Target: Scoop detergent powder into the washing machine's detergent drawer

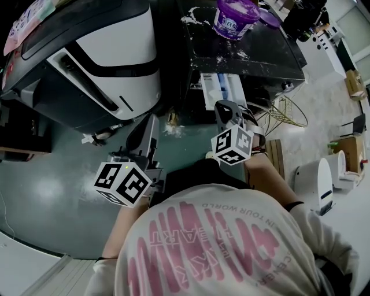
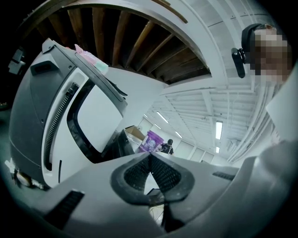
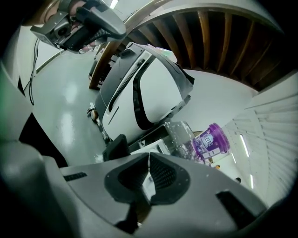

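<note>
1. Here, the left gripper [image 2: 150,157] and the right gripper [image 3: 149,156] are both held close to the person's body. Each has its jaws pressed together at the tips with nothing between them, and no scoop is seen.
2. The detergent drawer [image 1: 222,89] stands pulled out of the washing machine [image 1: 272,72], just ahead of the right gripper. Whether it holds powder cannot be told.
3. The purple detergent tub [image 1: 234,17] rests on the machine's dark top, the bench [image 1: 260,52], well apart from both grippers. A purple lid [image 1: 269,17] lies beside it.
4. Progress, as a judgement: drawer and tub look ready, but no scooping is under way. Picking up a scoop, filling it and tipping it into the drawer appear to remain.
5. Spilled powder [image 1: 191,20] speckles the bench.
6. The floor [image 1: 52,191] is smooth, glossy grey-green. A tilted white-and-black appliance [image 1: 110,63] stands to the left, and strip lights [image 2: 219,129] line a white ceiling.
</note>
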`<state>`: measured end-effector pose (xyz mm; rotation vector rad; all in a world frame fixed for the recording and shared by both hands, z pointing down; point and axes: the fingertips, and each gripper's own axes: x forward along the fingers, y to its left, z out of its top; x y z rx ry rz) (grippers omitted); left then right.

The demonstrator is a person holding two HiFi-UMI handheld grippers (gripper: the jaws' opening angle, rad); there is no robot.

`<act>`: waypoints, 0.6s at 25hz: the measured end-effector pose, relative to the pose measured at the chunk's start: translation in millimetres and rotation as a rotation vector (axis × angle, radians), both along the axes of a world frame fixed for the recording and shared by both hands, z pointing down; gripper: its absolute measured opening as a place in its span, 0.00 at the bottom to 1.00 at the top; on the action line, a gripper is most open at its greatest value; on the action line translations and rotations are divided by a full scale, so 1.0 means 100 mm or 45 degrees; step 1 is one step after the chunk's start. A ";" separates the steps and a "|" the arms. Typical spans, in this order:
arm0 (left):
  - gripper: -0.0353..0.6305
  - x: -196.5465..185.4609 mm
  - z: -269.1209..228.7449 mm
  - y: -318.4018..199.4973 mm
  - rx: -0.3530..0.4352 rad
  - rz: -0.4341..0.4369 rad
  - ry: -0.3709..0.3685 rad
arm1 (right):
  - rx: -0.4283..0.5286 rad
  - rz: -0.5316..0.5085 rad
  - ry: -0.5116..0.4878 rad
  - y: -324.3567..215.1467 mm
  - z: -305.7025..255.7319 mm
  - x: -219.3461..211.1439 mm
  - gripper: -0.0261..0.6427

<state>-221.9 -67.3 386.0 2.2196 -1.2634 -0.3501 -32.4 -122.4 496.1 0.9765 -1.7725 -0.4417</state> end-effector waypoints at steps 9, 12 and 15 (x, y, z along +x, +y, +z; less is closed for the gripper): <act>0.05 0.03 0.06 0.15 -0.033 -0.042 -0.017 | 0.044 -0.038 -0.031 0.03 0.01 -0.02 0.03; 0.05 0.10 0.02 0.15 -0.027 -0.057 -0.030 | 0.038 -0.060 -0.033 0.03 0.00 -0.02 0.03; 0.05 0.16 -0.02 0.18 -0.022 -0.089 -0.038 | 0.037 -0.090 -0.013 0.03 -0.01 -0.01 0.03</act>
